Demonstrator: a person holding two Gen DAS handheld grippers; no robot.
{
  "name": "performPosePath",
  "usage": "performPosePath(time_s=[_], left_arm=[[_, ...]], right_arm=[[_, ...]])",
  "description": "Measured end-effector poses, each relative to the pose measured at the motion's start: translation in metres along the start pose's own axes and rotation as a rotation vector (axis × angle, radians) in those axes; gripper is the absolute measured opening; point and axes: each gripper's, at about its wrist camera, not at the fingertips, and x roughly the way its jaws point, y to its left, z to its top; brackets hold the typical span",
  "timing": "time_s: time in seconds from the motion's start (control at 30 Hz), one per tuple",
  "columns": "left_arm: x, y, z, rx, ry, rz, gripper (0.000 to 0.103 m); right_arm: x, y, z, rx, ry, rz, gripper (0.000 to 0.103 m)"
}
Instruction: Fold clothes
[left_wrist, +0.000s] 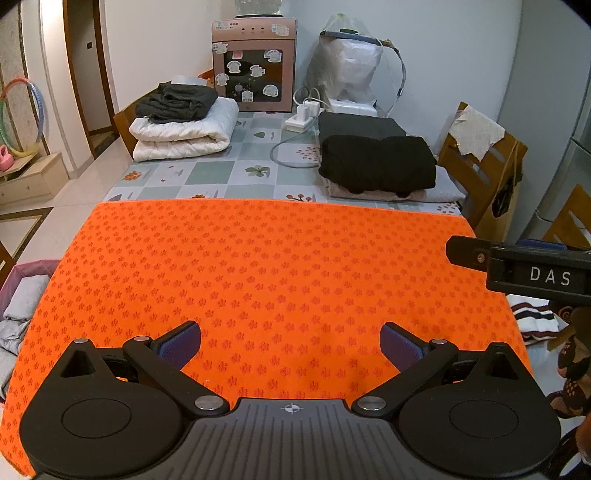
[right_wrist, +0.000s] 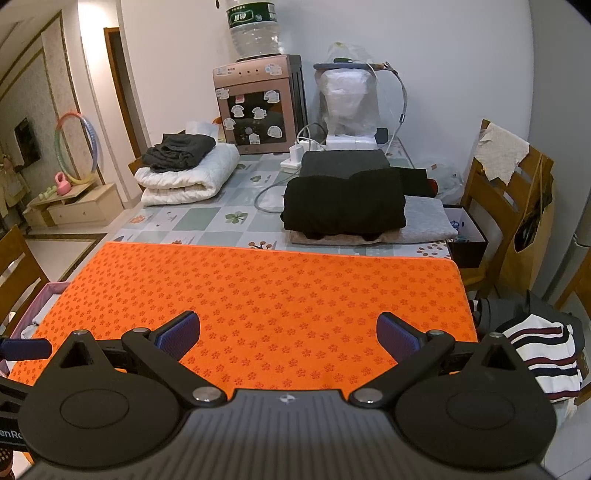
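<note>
Since the orange mat (left_wrist: 258, 273) has nothing on it yet, I'd say we're right at the start of a round: no garment is laid out to fold. Off the table's left edge there's a pink bin with grey clothes (left_wrist: 16, 314), and off the right edge a striped shirt (right_wrist: 546, 354) sits on a heap, so the next move is probably grabbing one of those and spreading it flat on the mat. Folded black stacks already sit at the far right corner (right_wrist: 343, 206). Left gripper (left_wrist: 290, 341) hangs over the mat's near edge, jaws spread fully, gripping nothing. Right gripper (right_wrist: 288, 332) is the same: wide apart, empty, touching nothing.
</note>
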Motion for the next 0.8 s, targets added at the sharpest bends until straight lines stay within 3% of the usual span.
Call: performPosePath(time_s=[0.8], left_arm=[[0.0022,-0.0028,0.005,0.012,0.014,0.002,0.103]], right_arm=[[0.0056,-0.0003,-0.0006,-0.005,0.009,0.015,0.103]])
